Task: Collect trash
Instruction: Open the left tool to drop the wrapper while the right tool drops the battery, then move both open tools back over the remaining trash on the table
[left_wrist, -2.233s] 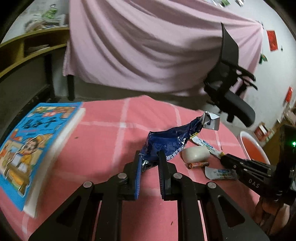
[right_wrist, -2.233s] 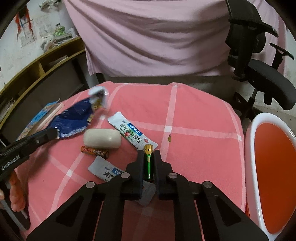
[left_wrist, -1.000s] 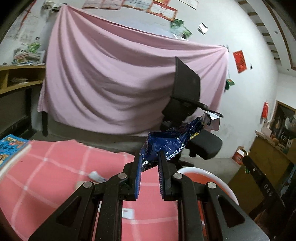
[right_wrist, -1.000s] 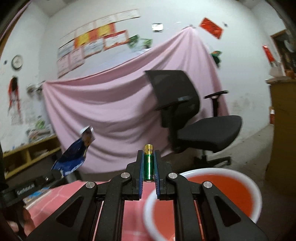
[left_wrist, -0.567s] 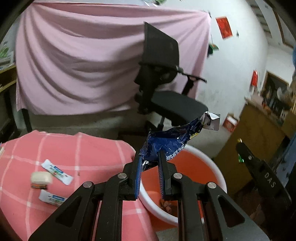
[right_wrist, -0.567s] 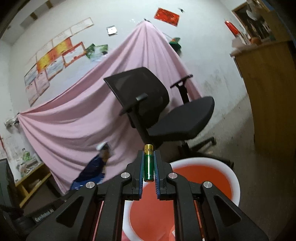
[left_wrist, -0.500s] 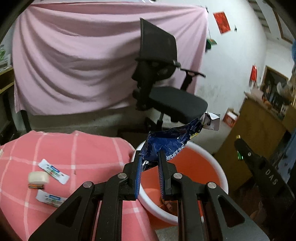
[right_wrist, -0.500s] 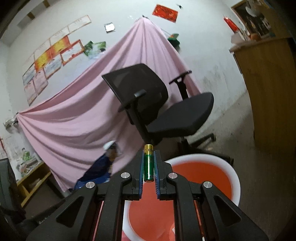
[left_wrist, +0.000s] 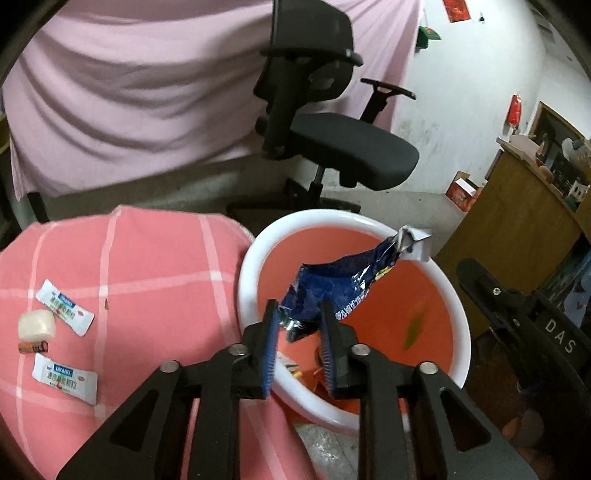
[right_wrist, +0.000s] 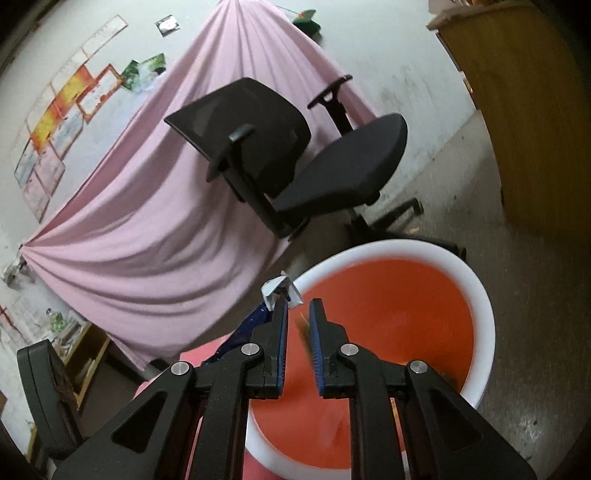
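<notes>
An orange bin with a white rim (left_wrist: 251, 258) (right_wrist: 484, 306) stands on the floor beside the table. My left gripper (left_wrist: 297, 306) hangs over it, its jaws opening. The crumpled blue wrapper (left_wrist: 332, 280) sits loose between them, and its silver end (right_wrist: 279, 290) shows in the right wrist view. My right gripper (right_wrist: 297, 304) (left_wrist: 476, 277) is also above the bin, jaws opening. The green battery (right_wrist: 303, 330) is a blur slipping out between them. In the left wrist view the battery (left_wrist: 415, 326) shows as a green streak against the bin's inside.
Two white sachets (left_wrist: 64, 308) (left_wrist: 64, 376), a white block (left_wrist: 37, 325) and a small battery (left_wrist: 33, 346) lie on the pink checked tablecloth (left_wrist: 147, 266). A black office chair (left_wrist: 332, 140) stands behind the bin, a wooden cabinet (left_wrist: 517, 221) to its right.
Both grippers swung from the table to above the bin and tilted down. Their jaws have parted: the battery has left the right pads and the wrapper has come loose.
</notes>
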